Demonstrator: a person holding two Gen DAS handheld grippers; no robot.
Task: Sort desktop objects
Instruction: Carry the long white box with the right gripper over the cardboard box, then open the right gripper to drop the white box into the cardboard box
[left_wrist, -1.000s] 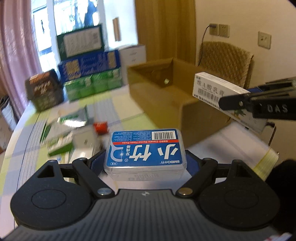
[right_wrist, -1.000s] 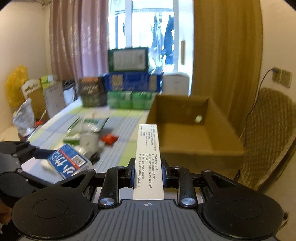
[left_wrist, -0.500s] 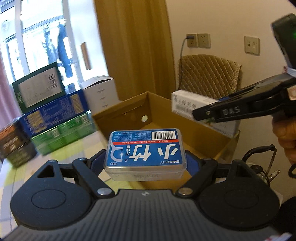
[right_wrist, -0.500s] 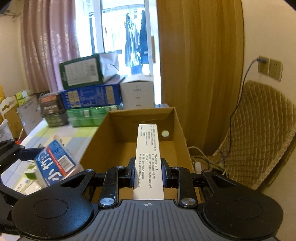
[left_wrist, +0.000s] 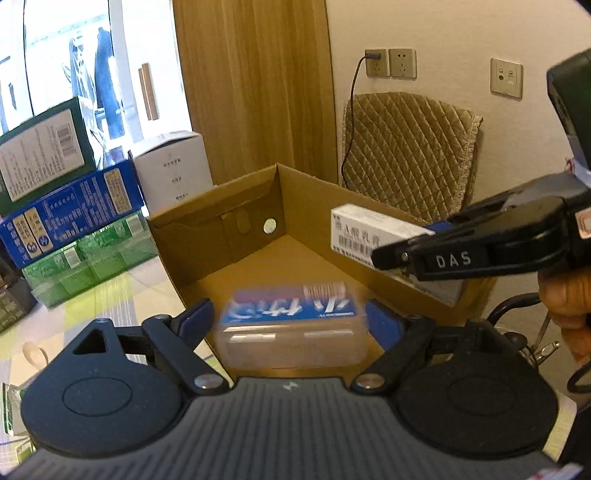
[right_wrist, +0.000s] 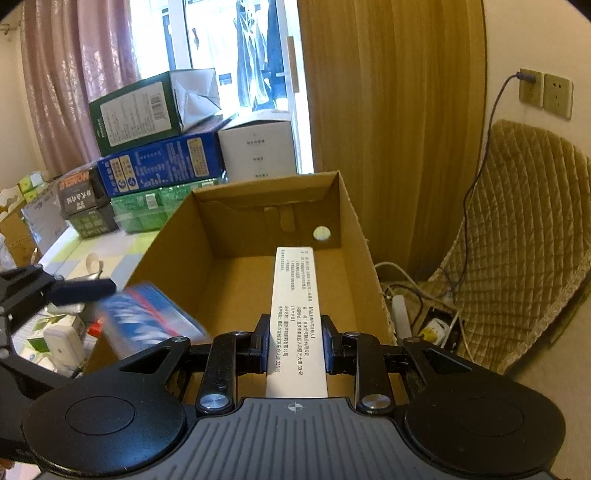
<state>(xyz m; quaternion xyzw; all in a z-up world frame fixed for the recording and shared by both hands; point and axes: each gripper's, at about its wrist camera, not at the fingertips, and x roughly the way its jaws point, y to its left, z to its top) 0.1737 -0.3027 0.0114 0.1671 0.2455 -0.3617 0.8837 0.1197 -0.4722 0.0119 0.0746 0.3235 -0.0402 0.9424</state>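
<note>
A clear floss box with a blue label (left_wrist: 295, 332) shows blurred between the spread blue pads of my left gripper (left_wrist: 290, 314), with a gap on each side. It hangs over the open brown cardboard box (left_wrist: 221, 229). In the right wrist view the same floss box (right_wrist: 147, 317) is a blur at the carton's left wall, just below a left fingertip (right_wrist: 81, 288). My right gripper (right_wrist: 294, 343) is shut on a long white medicine box (right_wrist: 295, 295), held level over the carton's floor (right_wrist: 236, 291). From the left wrist view this white box (left_wrist: 362, 232) sticks out of the right gripper (left_wrist: 406, 254) above the carton's right wall.
Stacked green, blue and white cartons (right_wrist: 159, 147) stand behind the cardboard box. Small items (right_wrist: 59, 339) lie on the checked tablecloth at left. A quilted chair (right_wrist: 524, 240) and a floor power strip (right_wrist: 402, 314) sit to the right, below the wall sockets (left_wrist: 391, 62).
My left gripper has opened and the floss box has slipped downward out of its pads. Both grippers have moved further over the cardboard box. The right gripper still grips the white box.
</note>
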